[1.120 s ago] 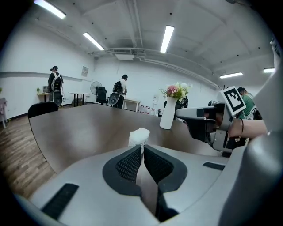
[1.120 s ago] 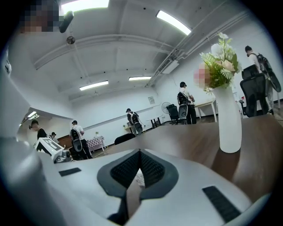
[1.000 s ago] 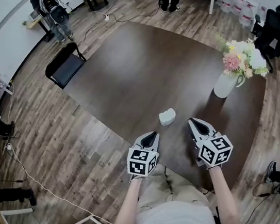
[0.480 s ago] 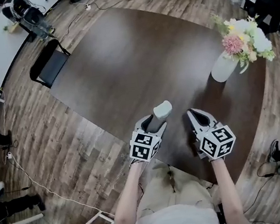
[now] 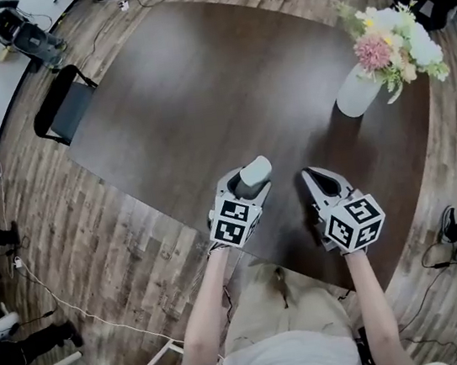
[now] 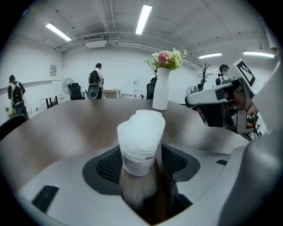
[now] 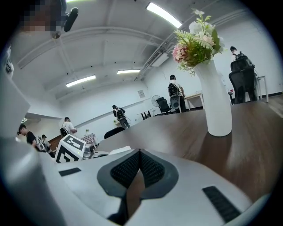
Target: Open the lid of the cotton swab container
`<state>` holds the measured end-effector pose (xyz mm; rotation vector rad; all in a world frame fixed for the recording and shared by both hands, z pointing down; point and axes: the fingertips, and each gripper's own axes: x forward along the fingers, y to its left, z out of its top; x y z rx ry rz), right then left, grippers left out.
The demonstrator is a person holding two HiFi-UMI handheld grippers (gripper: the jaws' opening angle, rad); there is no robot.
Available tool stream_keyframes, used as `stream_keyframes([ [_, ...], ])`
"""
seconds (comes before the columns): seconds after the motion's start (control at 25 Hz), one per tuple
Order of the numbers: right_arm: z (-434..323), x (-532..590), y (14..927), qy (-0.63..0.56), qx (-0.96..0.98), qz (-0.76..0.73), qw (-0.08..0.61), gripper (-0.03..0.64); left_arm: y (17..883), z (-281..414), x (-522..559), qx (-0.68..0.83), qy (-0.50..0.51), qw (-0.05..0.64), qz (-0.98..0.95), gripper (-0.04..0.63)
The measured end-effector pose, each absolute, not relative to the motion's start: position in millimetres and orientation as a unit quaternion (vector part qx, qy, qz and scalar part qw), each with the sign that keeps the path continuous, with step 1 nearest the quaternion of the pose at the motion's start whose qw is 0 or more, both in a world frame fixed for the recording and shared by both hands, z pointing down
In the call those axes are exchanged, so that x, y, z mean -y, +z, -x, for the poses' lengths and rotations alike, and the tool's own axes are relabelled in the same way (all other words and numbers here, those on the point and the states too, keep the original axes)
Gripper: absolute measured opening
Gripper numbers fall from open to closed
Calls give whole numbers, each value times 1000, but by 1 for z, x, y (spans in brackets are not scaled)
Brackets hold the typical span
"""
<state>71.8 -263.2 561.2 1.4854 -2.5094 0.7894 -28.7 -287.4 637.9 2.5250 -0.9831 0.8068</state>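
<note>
Big dark brown table (image 5: 196, 80) across the middle. White vase (image 5: 358, 94) on it at 2 o'clock, full of pink, white and yellow flowers (image 5: 394, 35). Black chair (image 5: 65, 115) at 10 o'clock, just beside the table edge. Wood plank floor (image 5: 75, 234) all around. Thin white cable (image 5: 60, 306) on the floor at 8 o'clock. In the left gripper view, long bright ceiling lights (image 6: 143, 17) at 12 o'clock, and a person with a backpack (image 6: 95, 81) far off at 10 o'clock.
</note>
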Motion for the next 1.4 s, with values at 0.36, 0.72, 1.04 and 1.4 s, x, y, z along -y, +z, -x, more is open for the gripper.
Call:
stream_keyframes([
  [0.36,-81,259,567,272,818,-503,59,21,642,27,291,343,293,143,-881,272],
  [0.72,-82,260,561,265,818,-506,60,21,634,18,278,308,287,169,-891,259],
  [1.04,-69,261,528,250,859,-445,33,21,603,12,260,272,281,178,-903,259],
  [1.4,-35,254,466,197,924,-329,3,23,551,11,235,231,273,174,-917,259],
])
